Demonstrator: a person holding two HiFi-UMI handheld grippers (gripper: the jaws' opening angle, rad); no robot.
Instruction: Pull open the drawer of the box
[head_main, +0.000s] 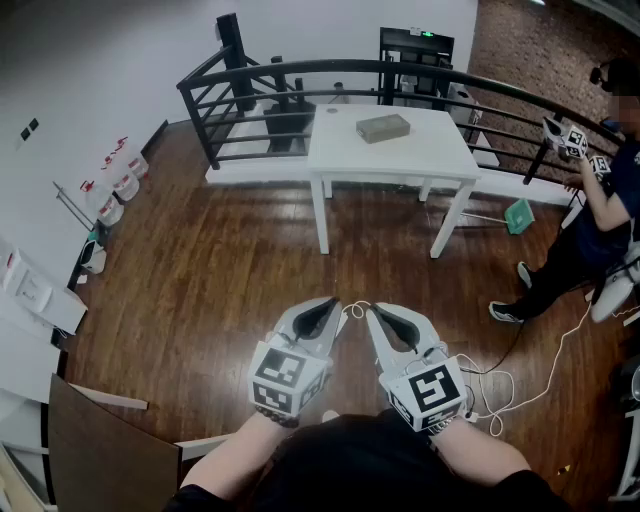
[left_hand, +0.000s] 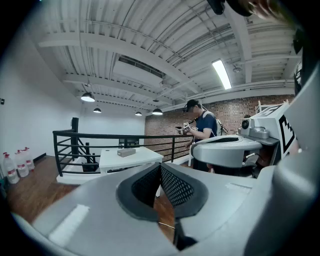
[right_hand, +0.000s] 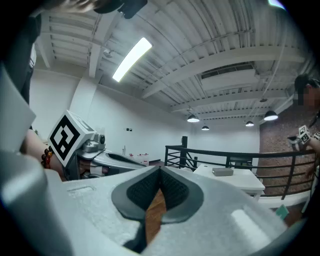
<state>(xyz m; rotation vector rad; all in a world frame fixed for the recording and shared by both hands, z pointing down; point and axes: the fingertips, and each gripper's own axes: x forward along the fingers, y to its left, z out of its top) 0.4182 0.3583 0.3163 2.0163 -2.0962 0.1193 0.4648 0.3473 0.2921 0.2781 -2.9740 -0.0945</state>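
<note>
Both grippers idle, box far off on the tabletop.

The jaws of the left gripper (head_main: 335, 306) and the right gripper (head_main: 372, 312) are pressed together at the tips with nothing between them; only the wood floor (head_main: 220, 270) shows through the slit. The two sit side by side close to the person's body, pointing almost level at the far tabletop (head_main: 345, 155). I judge this a rest pose, since nothing is within reach. The box (head_main: 383, 127) lies toward the far edge of that tabletop, well apart from the grippers. Its drawer is too small to make out and not yet approached.
</note>
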